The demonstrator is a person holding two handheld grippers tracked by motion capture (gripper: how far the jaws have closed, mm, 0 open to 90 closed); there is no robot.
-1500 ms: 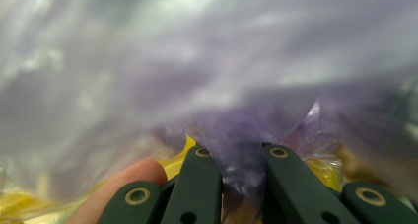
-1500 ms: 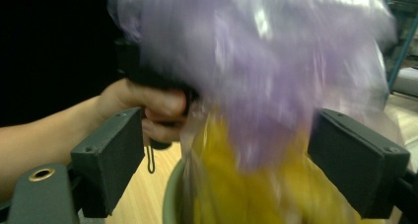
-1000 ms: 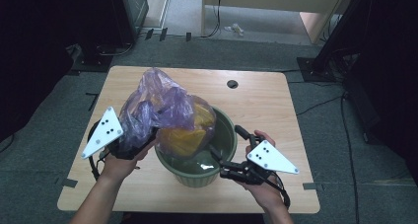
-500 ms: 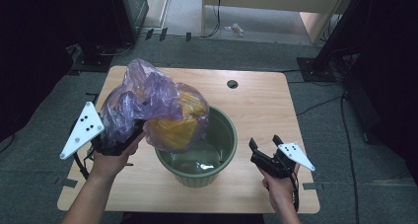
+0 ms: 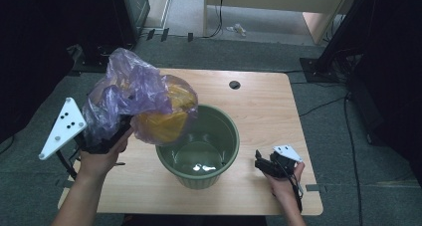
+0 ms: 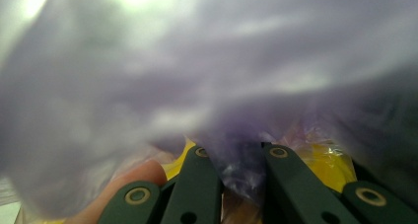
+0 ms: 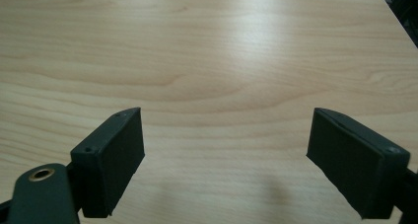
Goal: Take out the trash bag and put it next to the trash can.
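A purple plastic bag [image 5: 132, 99] with something yellow [image 5: 164, 119] inside hangs above the table, left of a green bucket [image 5: 199, 173]. My left gripper [image 5: 107, 141] is shut on the bag's lower left part. In the left gripper view the jaws pinch purple film [image 6: 236, 174], with the yellow load [image 6: 328, 162] behind it. The bag's yellow bulge overhangs the bucket's left rim. My right gripper [image 5: 263, 164] is open, low over the wooden table [image 5: 259, 101] right of the bucket. The right gripper view has nothing but bare wood [image 7: 222, 86] between its jaws.
The bucket stands near the table's front middle, with a shiny wet-looking bottom [image 5: 199, 161]. A round cable hole [image 5: 234, 84] is at the table's back. Dark stands and cables [image 5: 323, 61] sit on the floor to the right and behind.
My left gripper has lifted the bag up and to the left, out of the bucket. My right gripper has let go of the bucket's rim and pulled back to the right, now open.
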